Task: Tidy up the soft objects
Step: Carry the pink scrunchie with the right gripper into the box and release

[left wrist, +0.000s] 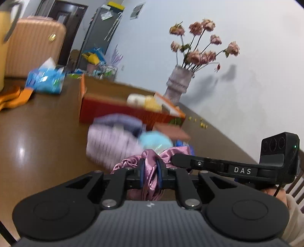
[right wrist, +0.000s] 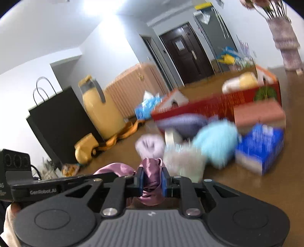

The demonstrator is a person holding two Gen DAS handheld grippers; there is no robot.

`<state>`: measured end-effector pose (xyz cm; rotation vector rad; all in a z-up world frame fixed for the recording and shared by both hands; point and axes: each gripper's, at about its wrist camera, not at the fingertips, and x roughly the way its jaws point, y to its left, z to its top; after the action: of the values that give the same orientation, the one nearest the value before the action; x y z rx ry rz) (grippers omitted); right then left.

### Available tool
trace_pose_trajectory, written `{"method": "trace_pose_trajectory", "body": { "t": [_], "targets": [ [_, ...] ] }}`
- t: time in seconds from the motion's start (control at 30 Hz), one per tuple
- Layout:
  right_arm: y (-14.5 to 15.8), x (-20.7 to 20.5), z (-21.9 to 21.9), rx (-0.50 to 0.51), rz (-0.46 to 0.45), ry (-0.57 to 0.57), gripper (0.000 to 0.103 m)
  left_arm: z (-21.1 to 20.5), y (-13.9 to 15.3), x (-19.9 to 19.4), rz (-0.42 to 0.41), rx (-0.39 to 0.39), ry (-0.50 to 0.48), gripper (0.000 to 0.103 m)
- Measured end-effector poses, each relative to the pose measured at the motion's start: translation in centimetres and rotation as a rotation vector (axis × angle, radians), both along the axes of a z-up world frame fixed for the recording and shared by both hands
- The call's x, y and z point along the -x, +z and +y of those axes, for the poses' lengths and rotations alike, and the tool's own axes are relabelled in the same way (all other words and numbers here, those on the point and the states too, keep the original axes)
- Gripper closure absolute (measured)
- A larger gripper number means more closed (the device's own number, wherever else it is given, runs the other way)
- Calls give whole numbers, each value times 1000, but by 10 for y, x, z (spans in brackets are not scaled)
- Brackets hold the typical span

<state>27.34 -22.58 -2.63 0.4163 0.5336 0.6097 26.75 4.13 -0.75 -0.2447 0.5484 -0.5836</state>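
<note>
A glossy brown table [left wrist: 47, 121] runs up to a pale white wall [left wrist: 247, 57], where a grey vase [left wrist: 177, 83] of faded pink flowers [left wrist: 201, 38] casts a soft shadow. Beyond stand a ribbed peach suitcase [left wrist: 34, 45], a dark brown door [right wrist: 187, 53] and a grey fridge [left wrist: 100, 28]. A black paper bag [right wrist: 60, 121] stands against the wall, and a bright ceiling light [right wrist: 96, 6] glares overhead.

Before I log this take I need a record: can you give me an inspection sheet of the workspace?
Surface: brown table, glossy.
Job's things: pink satin cloth held by both grippers; purple and blue soft items lie before the red box.
Clutter: tissue pack, vase of flowers, black bag.
Grippers: left gripper and right gripper shut on the cloth.
Cables: one by the black bag.
Surroundings: suitcase, dark door.
</note>
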Motion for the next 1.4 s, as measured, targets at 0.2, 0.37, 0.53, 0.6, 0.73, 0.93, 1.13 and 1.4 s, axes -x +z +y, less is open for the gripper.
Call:
{"method": "trace_pose_trajectory", "body": {
  "t": [0.2,0.37,0.53,0.6,0.73,0.93,1.13,1.4],
  "targets": [
    [64,-99,-17,5,-98,-43,86,-12,63,-106,-120,-12,-40,89],
    [78,-243,-8,79,-55,-87,86,-36,77,-243,-60,-100,26,89],
    [34,-370,9,128,172,-123,86,-56,40,-358,162,-184,163,89],
    [17,-397,19,166,250,-117,84,-61,26,-380,208,-227,220,88],
    [-3,-419,32,223,338,-159,75,-67,9,-393,242,-309,250,70],
    [12,-409,27,195,330,-174,51,-59,29,-378,183,-329,248,59],
    [72,-364,-15,213,233,-217,46,-44,77,-331,94,-341,270,38],
    [151,-253,-59,317,48,-279,9,-20,146,-226,-37,-363,340,12]
  ]
}}
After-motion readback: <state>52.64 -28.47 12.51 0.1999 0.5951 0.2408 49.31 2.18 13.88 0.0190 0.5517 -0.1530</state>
